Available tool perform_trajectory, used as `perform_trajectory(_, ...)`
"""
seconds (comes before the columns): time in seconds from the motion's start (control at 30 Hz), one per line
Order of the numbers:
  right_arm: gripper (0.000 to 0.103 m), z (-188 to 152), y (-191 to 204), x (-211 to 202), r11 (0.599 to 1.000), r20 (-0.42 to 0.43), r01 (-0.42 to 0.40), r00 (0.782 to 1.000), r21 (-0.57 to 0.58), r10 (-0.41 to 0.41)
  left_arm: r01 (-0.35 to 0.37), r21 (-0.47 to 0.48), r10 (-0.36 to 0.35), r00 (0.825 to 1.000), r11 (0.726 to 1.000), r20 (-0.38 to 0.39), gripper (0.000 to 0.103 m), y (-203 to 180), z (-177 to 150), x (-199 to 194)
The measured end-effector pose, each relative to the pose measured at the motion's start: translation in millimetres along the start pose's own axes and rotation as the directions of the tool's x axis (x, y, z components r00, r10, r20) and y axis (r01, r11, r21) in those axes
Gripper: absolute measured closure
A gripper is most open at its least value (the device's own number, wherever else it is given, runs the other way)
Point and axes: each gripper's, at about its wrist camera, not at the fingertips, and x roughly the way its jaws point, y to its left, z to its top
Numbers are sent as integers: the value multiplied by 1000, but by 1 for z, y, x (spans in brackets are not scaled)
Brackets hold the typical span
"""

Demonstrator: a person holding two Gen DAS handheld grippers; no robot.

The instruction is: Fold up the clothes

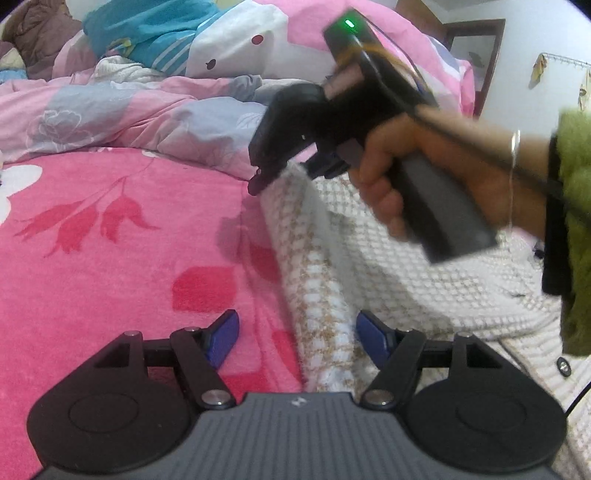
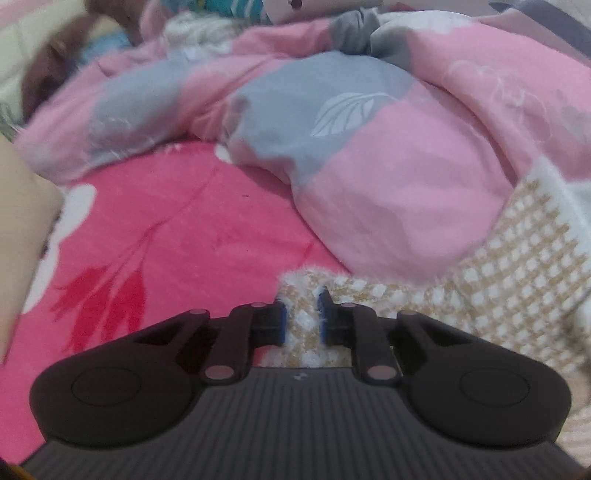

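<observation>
A white and tan checked knit garment (image 1: pixel 388 266) lies on the pink flowered bed sheet (image 1: pixel 110 258), its left edge folded into a thick ridge. My left gripper (image 1: pixel 297 338) stands open astride the near end of that ridge, its blue pads clear of the cloth. A hand holds my right gripper (image 1: pixel 258 181) at the garment's far corner. In the right wrist view the right gripper (image 2: pixel 303 314) is shut on the fuzzy edge of the knit garment (image 2: pixel 517 266), and cloth fills the narrow gap between its pads.
A bunched pink and grey quilt (image 2: pixel 351 147) lies right behind the garment and overlaps its far side. Pillows and a blue cloth (image 1: pixel 147 29) pile up at the bed's head. A green sleeve (image 1: pixel 576 221) crosses the right edge. A dark button (image 1: pixel 563 365) shows on the garment.
</observation>
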Motion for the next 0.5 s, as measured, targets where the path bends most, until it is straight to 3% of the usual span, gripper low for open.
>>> perform_trajectory(0.1, 89, -12, -10, 12, 998, 62, -51, 997, 31, 49, 3, -2, -3, 1000, 1000, 1, 32, 0, -1, 0)
perform_trajectory(0.17, 77, -16, -7, 15, 997, 103, -70, 992, 14, 68, 9, -10, -9, 1000, 1000, 2, 32, 2, -1, -1)
perform_trajectory(0.27, 74, -2, -10, 10, 995, 140, -89, 987, 49, 82, 21, -25, -21, 1000, 999, 2, 32, 4, 0, -2)
perform_trajectory(0.33, 74, 7, -13, -13, 992, 193, -116, 976, 53, 104, 28, -36, -28, 1000, 999, 2, 32, 6, 0, -2)
perform_trajectory(0.5, 79, 7, -11, -90, 973, 254, -215, 940, -84, 229, 31, -48, -31, 1000, 998, -3, 32, 8, 2, -2)
